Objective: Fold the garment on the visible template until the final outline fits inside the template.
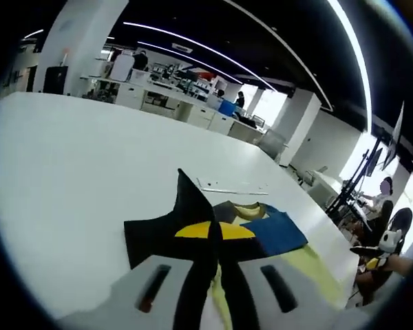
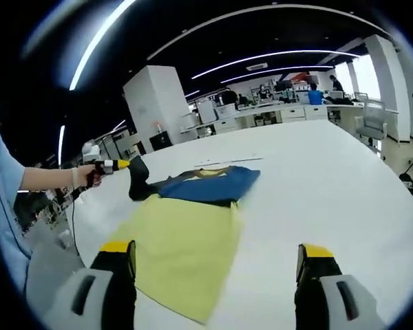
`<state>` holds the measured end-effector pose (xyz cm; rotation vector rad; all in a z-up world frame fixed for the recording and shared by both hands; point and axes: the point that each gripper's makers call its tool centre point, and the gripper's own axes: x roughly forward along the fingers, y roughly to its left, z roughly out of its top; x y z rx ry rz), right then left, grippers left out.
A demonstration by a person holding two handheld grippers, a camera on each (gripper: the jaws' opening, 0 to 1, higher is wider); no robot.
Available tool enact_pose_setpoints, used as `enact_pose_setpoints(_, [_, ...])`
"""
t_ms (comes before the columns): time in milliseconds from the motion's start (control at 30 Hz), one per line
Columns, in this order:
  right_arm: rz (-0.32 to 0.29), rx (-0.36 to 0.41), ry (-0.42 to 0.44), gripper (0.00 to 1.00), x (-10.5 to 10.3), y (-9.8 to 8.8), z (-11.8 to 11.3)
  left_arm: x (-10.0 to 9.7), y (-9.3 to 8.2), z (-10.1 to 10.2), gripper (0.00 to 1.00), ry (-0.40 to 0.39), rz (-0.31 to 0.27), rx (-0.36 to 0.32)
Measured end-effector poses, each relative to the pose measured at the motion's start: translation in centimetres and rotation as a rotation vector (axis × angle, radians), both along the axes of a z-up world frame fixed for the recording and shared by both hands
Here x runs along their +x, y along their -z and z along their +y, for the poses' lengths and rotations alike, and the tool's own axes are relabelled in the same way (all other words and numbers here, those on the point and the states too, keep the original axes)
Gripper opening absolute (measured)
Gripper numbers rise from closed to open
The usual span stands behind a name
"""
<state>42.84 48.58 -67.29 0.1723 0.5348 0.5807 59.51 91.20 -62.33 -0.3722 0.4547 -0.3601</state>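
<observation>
One garment, blue with black and yellow parts, lies on one yellow template on the white table, at the template's far end. Left gripper pinches a black sleeve, lifted off the table. Right gripper: jaws spread apart over the template's near edge, holding nothing.

We see the garment partly hidden behind the left tool, toward 6 o'clock.
</observation>
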Motion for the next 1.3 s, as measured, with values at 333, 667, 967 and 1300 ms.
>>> enact_pose_setpoints(333, [-0.011, 0.027, -0.034, 0.98, 1.6, 1.2, -2.8, 2.5, -1.2, -6.6, 0.0, 0.04, -0.031, -0.019])
enact_pose_setpoints(667, [-0.011, 0.087, -0.061, 0.98, 2.8, 2.6, -2.6, 4.5, -2.4, -11.4, 0.0, 0.059, -0.056, -0.079])
enact_pose_setpoints(967, [-0.001, 0.106, -0.072, 0.98, 2.5, 3.4, -2.1, 4.8, -3.6, -17.8, 0.0, 0.133, -0.091, -0.163])
enact_pose_setpoints(1300, [0.025, 0.108, -0.043, 0.98, 1.9, 4.4, -3.4, 4.7, 0.4, -25.3, 0.0, 0.214, -0.036, -0.205])
